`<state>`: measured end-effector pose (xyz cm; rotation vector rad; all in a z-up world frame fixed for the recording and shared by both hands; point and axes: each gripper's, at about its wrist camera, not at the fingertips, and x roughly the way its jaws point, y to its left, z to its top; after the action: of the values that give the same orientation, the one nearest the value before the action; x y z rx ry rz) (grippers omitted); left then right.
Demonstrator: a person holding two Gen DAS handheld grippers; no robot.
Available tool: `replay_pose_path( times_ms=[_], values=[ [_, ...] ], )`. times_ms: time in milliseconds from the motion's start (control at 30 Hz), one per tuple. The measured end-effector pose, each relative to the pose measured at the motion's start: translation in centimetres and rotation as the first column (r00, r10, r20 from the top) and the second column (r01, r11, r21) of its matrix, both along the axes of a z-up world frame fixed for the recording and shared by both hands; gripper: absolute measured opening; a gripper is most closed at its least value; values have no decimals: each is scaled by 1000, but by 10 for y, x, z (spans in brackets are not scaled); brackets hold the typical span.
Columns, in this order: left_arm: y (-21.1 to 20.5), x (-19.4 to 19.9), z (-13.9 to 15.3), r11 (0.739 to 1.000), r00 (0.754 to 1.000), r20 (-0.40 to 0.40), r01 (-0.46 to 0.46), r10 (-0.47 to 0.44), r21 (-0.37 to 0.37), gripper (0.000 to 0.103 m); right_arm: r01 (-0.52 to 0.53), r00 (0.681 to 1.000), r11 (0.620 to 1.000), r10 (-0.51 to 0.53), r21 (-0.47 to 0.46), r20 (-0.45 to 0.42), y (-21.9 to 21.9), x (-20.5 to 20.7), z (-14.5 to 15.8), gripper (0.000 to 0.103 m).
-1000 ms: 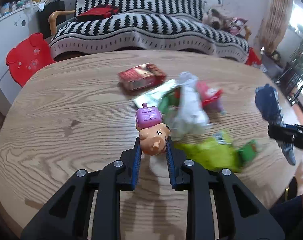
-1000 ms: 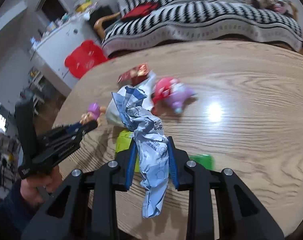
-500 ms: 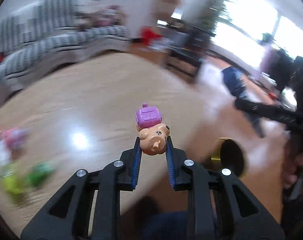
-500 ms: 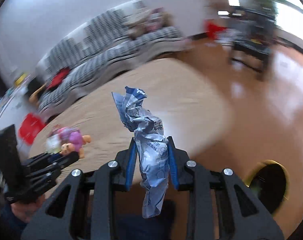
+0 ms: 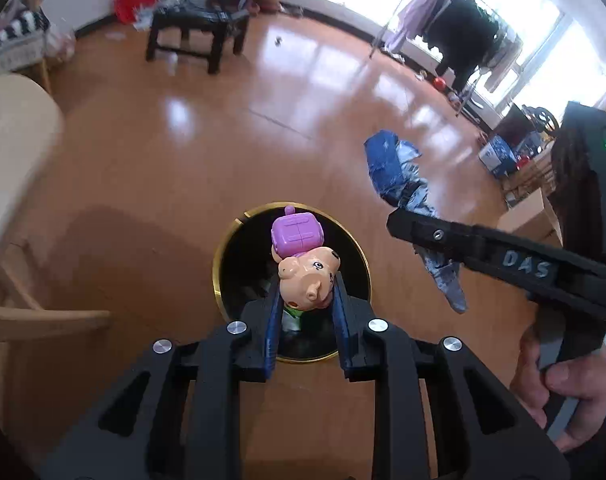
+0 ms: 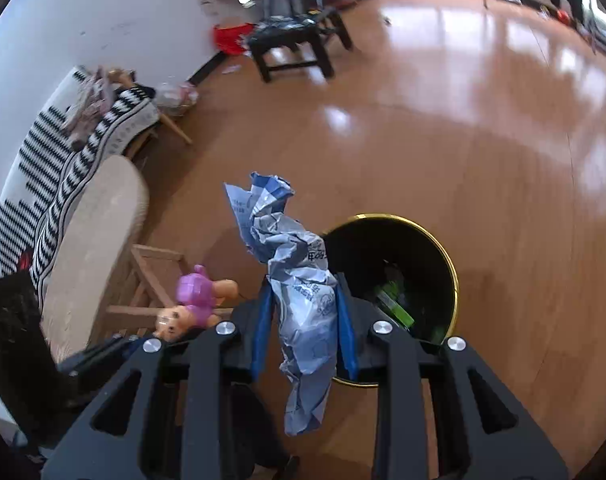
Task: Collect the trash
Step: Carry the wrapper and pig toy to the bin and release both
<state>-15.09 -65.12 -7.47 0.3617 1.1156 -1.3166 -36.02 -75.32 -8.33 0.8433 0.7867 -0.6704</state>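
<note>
Here, crumpled blue-white wrapper (image 6: 303, 296) pinched upright, pink pig toy (image 5: 305, 268) above gold-rimmed bin (image 5: 219, 264).

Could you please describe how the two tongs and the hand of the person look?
Both tongs, left and right, are matte black plastic with blue finger pads and round silver screws. The right one carries raised letters "DAS" and a small green light. The bare right hand grips its handle; no cables are visible.

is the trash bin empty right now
No, the right wrist view shows green packaging already lying inside the black bin.
</note>
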Motion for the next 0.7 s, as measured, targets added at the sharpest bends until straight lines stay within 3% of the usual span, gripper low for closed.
replay_pose_path(
  times_ms=[100,267,567,600,633,700],
  values=[
    [-9,6,-25,1000,1000,-4,-7,7,26,23,17,1000,1000,-17,18,-9,-11,-11,-16,30],
    [-22,8,-41,999,1000,-8,7,-6,51,23,33,999,999,-32,31,-14,-19,-17,-26,30],
    [-33,3,-44,998,999,-32,39,-37,44,23,37,999,999,-37,15,-35,-18,-8,-22,32],
    [-34,2,-45,998,999,-27,42,-41,42,26,39,999,999,-38,12,-36,-17,-7,-22,40],
    [-35,2,-46,998,999,-22,45,-44,44,36,44,998,999,-44,14,-41,-17,-7,-22,55],
    [-33,0,-47,998,999,-24,39,-38,51,53,57,998,998,-57,6,-38,-15,-9,-19,62]
  ],
)
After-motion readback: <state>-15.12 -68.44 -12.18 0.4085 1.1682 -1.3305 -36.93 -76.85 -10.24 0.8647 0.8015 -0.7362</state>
